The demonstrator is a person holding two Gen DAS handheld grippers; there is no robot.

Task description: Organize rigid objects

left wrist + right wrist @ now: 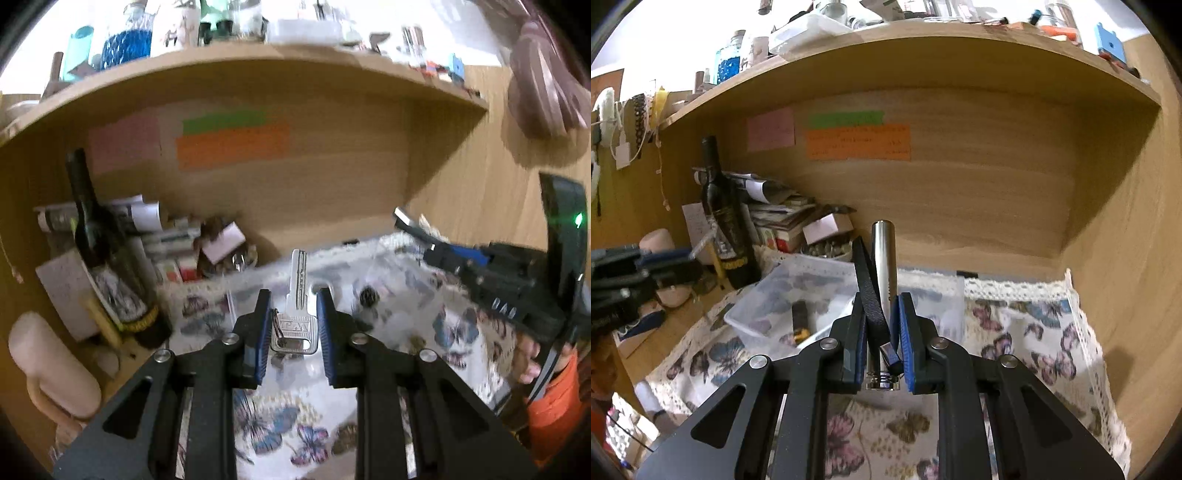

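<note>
My left gripper [294,295] is shut on a silver key [297,302] with a small ring, its blade pointing forward, held above the butterfly-print cloth [273,424]. My right gripper [880,301] is shut on a silver metal cylinder [882,266] with a black strap [868,291] looped beside it. A clear plastic bin [798,295] stands on the cloth ahead-left of the right gripper, holding a dark and yellow object [800,321]. The right gripper also shows in the left wrist view [406,218] at right, and the left gripper in the right wrist view [690,254] at far left.
A dark wine bottle [726,218] stands at the left by stacked papers and boxes [783,218]. Wooden back wall with pink, green and orange notes [858,142]. Shelf above [923,40] is crowded with items. A wooden side wall [1126,240] closes the right.
</note>
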